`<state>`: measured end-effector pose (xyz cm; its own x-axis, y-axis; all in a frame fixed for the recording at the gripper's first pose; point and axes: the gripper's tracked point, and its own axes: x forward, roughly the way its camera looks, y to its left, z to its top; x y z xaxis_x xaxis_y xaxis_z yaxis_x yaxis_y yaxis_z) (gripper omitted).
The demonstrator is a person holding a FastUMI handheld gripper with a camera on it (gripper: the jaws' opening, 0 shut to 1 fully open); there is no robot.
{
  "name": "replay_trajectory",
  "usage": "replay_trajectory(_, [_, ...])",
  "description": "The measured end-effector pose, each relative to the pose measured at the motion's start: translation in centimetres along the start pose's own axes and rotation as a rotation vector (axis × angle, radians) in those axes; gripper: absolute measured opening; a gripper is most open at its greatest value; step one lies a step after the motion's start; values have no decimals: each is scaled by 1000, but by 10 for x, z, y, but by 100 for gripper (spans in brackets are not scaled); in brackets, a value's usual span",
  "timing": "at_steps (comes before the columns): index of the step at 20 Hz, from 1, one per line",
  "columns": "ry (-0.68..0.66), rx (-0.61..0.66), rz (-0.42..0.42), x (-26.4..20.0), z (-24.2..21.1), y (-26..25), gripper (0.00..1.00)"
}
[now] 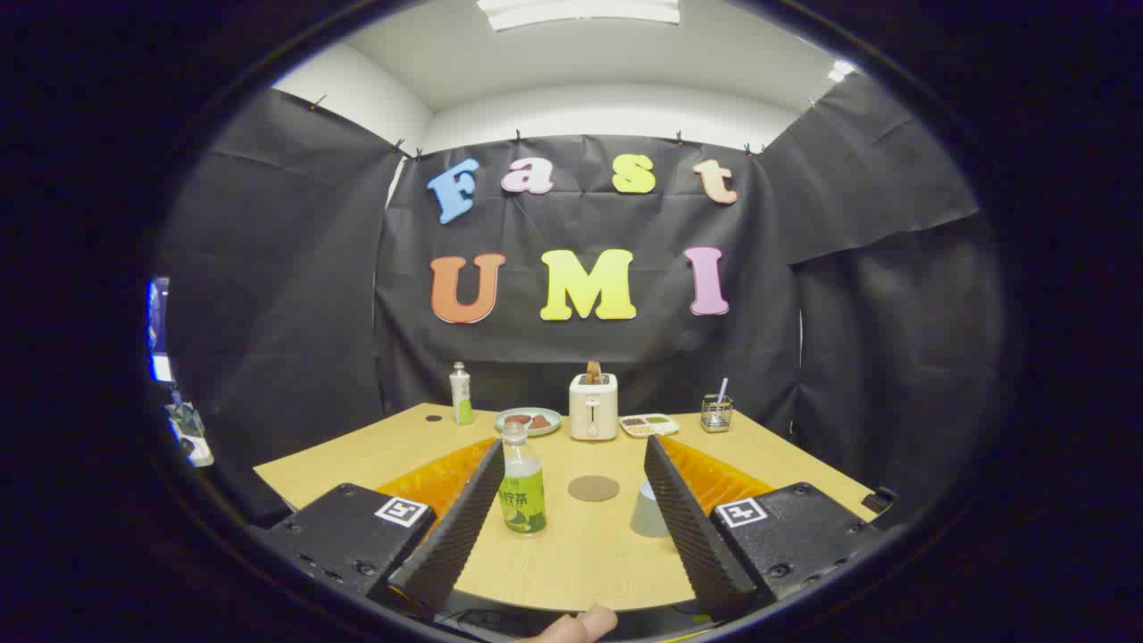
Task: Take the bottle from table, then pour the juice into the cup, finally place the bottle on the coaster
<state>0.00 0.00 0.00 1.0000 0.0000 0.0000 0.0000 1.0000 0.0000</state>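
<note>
Gripper view: green-labelled bottle (522,482) between spread tongs (571,500).

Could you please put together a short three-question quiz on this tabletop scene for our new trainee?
1. True or false: the gripper is shut on the bottle.
2. Which thing lies between the bottle and the cup, a little beyond them? A) the toaster B) the coaster C) the plate
3. Fill in: the cup stands close against the inner side of the ______ finger.

Key
1. False: the fingers are spread wide, and the bottle stands upright on the table beside the left finger.
2. B, the round coaster, with nothing on it.
3. Right.
</note>
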Motion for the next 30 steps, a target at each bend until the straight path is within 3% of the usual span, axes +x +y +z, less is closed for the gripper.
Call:
replay_trajectory(20, [21,-2,21,6,-21,30,100])
replay_trajectory(30, [22,-37,-10,41,-46,52,100])
